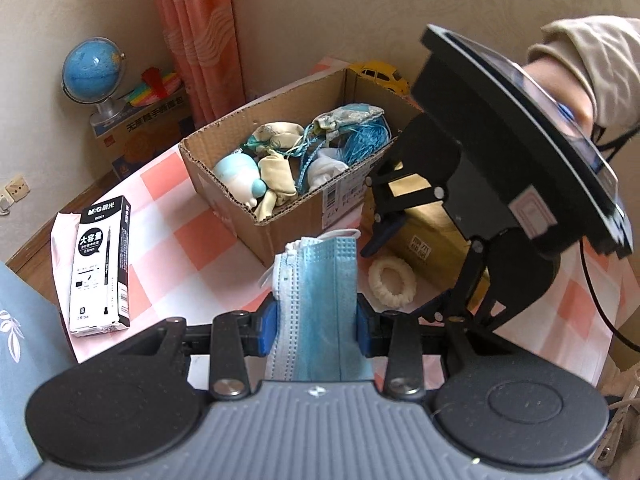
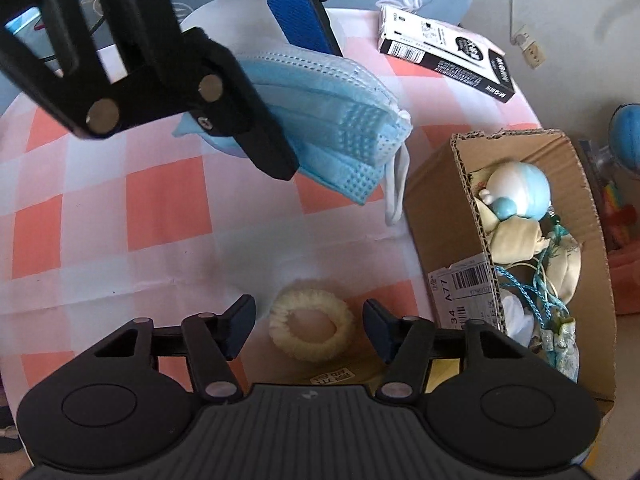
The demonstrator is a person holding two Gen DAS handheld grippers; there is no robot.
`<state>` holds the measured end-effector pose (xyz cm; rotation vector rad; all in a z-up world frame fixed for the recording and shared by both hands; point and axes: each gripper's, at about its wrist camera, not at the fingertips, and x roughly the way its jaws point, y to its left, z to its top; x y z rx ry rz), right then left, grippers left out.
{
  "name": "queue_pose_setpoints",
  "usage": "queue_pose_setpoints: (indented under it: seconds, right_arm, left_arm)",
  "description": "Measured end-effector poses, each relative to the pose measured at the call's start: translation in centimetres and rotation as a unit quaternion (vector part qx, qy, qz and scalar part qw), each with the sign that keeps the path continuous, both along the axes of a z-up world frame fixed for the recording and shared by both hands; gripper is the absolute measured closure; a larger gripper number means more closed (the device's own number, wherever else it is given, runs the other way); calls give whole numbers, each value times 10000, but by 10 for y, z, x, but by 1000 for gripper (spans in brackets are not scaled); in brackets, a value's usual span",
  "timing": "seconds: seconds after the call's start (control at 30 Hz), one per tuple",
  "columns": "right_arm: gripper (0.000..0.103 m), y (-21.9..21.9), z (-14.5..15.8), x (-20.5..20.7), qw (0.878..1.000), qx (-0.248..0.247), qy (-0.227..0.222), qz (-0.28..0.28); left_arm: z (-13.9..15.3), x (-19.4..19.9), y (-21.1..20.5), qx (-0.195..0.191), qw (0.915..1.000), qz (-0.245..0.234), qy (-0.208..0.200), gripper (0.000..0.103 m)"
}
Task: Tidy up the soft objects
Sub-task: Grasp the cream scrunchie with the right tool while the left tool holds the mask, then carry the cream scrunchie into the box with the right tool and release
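Blue pleated face masks, a folded stack w/ white ear loops [image 1: 320, 300], sit clamped between left gripper [image 1: 318, 330] pads, held above pink-and-white checked tablecloth [image 2: 160, 208]. Right gripper [image 2: 310, 326] jaws apart, straddling cream fuzzy scrunchie [image 2: 312, 330] on the cloth, pads not touching it. Open brown cardboard box [image 2: 472, 240] of soft items stands just beside.

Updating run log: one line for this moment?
left gripper: shut on face masks | right gripper: open around scrunchie | box: partly filled
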<state>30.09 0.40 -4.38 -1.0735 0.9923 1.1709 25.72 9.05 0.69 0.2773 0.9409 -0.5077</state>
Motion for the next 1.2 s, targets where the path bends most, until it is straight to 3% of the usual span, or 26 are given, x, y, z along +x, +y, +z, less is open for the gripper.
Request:
queue_pose_setpoints:
  seconds: [0.17,0.33,0.9,1.2]
  right_arm:
    - [52,1,-2,6,9997,-6,241,-96]
    - [62,1,-2,2,9998,39,171,-133]
    - [62,-22,52,-65,9959,821,-260,-271]
    - [62,-37,77,-75,9899,1164,-583,-552]
  left_arm:
    - [-1,0,0,-23,10000,-18,3,66]
    - [-2,1,1,-34,10000,-25,14,66]
    - [20,-27,-8,30,9999,-6,-100,66]
    - [39,-40,-25,2,9994,-148,-313,66]
